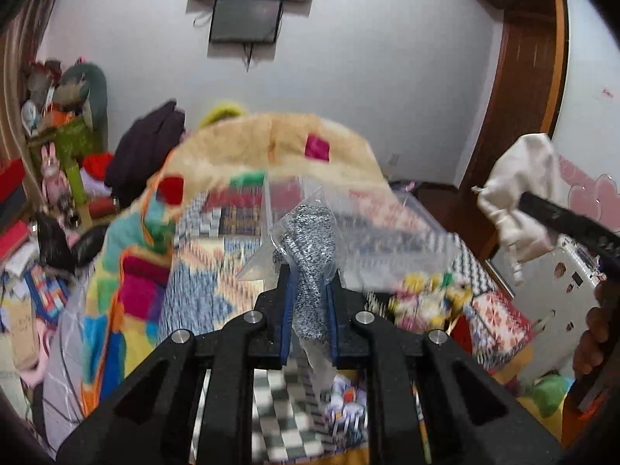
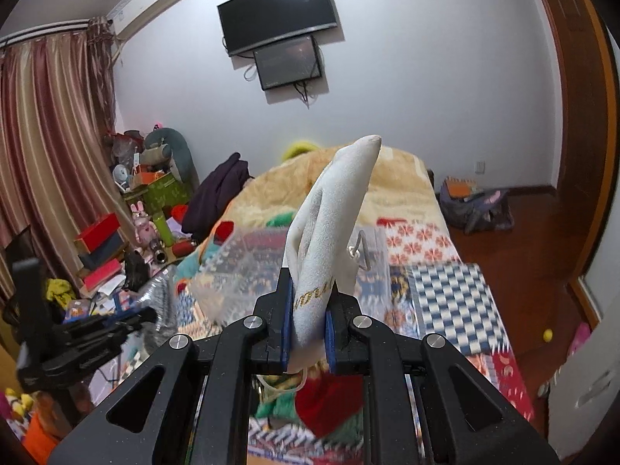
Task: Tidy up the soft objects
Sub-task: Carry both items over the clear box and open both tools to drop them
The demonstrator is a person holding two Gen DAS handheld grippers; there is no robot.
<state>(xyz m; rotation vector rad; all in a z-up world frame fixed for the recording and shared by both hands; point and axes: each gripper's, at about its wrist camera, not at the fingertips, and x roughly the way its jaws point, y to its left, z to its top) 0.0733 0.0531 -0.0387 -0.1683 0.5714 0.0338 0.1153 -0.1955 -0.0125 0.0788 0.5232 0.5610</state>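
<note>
The room is lit softly and evenly, with no hard shadows. Both pictures bend like a fishbowl, and the corners go black. In the left wrist picture the blanket [image 1: 271, 143] at 12 o'clock and the clear box [image 1: 407, 232] at 3 o'clock are smeared with blur. The right wrist picture is sharper. There the TV [image 2: 279, 11] at 12 o'clock has a small bright glare, and the patchwork bedspread [image 2: 445, 302] at 4 o'clock looks fuzzy.

Gold lettering on the white pouch [image 2: 329, 232] is too blurred to read.
</note>
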